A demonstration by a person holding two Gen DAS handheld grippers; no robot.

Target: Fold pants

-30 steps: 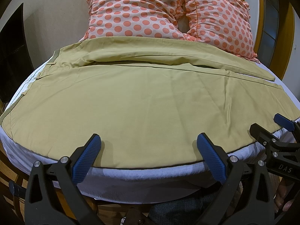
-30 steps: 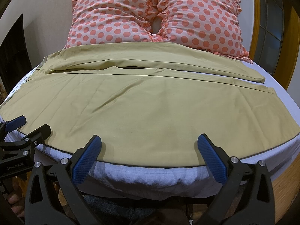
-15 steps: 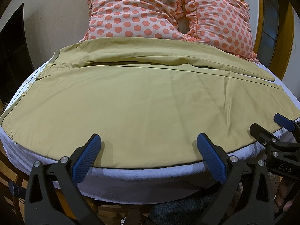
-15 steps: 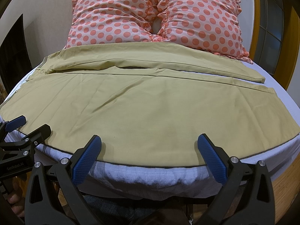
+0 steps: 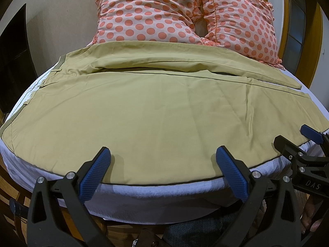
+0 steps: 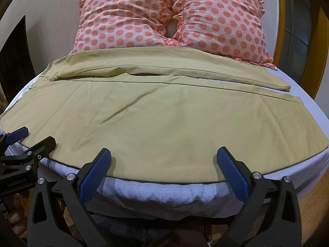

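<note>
Khaki pants (image 5: 160, 111) lie spread flat across the bed, waistband at the left, leg ends at the right, the two legs side by side; they also show in the right wrist view (image 6: 156, 113). My left gripper (image 5: 162, 156) is open and empty, hovering at the near edge of the closer leg. My right gripper (image 6: 163, 156) is open and empty at the same near edge, further right. Each gripper shows in the other's view: the right one (image 5: 296, 140), the left one (image 6: 30, 139).
Two pink pillows with orange dots (image 5: 185, 14) stand against the wall behind the pants, also in the right wrist view (image 6: 170, 14). The white bed sheet (image 5: 164, 193) shows along the near edge. A wooden door frame (image 6: 316, 41) is at the right.
</note>
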